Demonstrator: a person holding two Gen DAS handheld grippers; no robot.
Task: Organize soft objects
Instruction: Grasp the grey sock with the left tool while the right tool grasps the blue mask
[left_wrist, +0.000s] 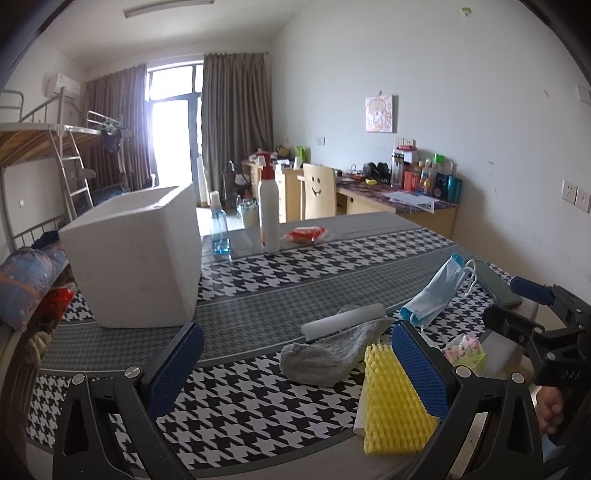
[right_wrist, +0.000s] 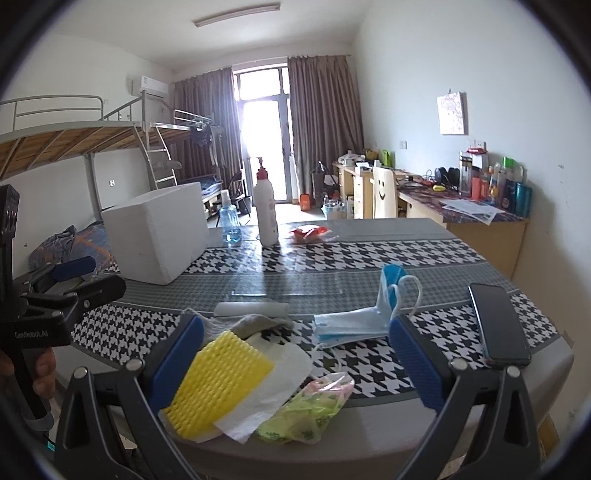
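Both grippers hover low over the near edge of the table (left_wrist: 258, 295), jaws spread wide and holding nothing: left gripper (left_wrist: 295, 365) released with bare patterned cloth between its blue pads, right gripper (right_wrist: 295, 365) likewise released, framing the pile of soft items. Soft things sit clustered at the near edge, within easy reach: a yellow foam net (right_wrist: 218, 380) lying on a white sheet (right_wrist: 273, 384), a gray sock (left_wrist: 325, 354) just behind it with a white roll (left_wrist: 343, 321) resting against its far side, a stack of blue face masks (right_wrist: 351, 325) with one mask standing folded up, and a small green-and-pink plastic packet (right_wrist: 310, 402) at the table edge. A white foam box (left_wrist: 136, 258), open at the top, stands well apart toward the far left; judged to be the likely collection bin, since it is the only container on the table. Hard items seem kept out of the work zone: a spray bottle (right_wrist: 229, 218), a pump bottle (right_wrist: 266, 214) and a red packet (right_wrist: 310, 232) at the far side, a phone (right_wrist: 498, 325) on the right. Judgement: sorting not yet begun; nothing visible in the box from these angles, interior hidden. The foam net lies closest to the right gripper's left pad, a probable first pick. Risk: thin sheet under the net may lift with it.
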